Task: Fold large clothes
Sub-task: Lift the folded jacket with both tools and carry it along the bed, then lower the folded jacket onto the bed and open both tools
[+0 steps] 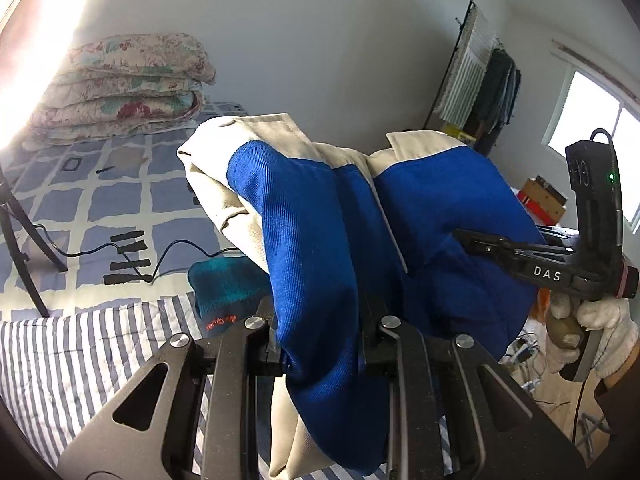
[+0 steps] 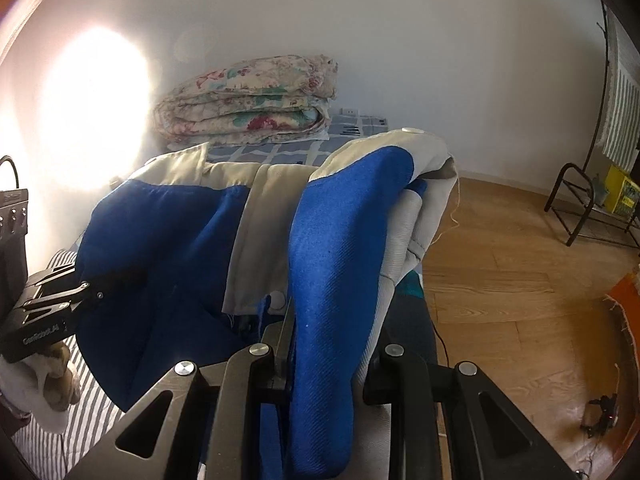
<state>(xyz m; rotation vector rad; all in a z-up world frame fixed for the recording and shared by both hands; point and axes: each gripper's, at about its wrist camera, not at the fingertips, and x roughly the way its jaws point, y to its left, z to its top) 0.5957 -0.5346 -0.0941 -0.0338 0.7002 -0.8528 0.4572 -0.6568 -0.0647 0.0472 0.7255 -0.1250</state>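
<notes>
A large blue and beige garment [image 1: 316,216] hangs bunched between my two grippers, lifted above the bed. My left gripper [image 1: 320,344] is shut on a thick blue fold of it; the fingertips are hidden by cloth. In the right wrist view my right gripper [image 2: 320,364] is shut on another blue and beige fold of the garment [image 2: 340,248]. The right gripper also shows in the left wrist view [image 1: 480,244], clamped into the blue cloth. The left gripper shows in the right wrist view [image 2: 92,292], likewise clamped into the cloth.
Below lies a bed with a striped cover [image 1: 80,352] and a blue checked sheet [image 1: 120,200]. A folded floral quilt [image 1: 124,84] is stacked by the wall. A tripod leg [image 1: 16,240], cables and a teal cloth [image 1: 224,284] lie on the bed. Wooden floor [image 2: 520,280] and a clothes rack [image 1: 480,80] are right.
</notes>
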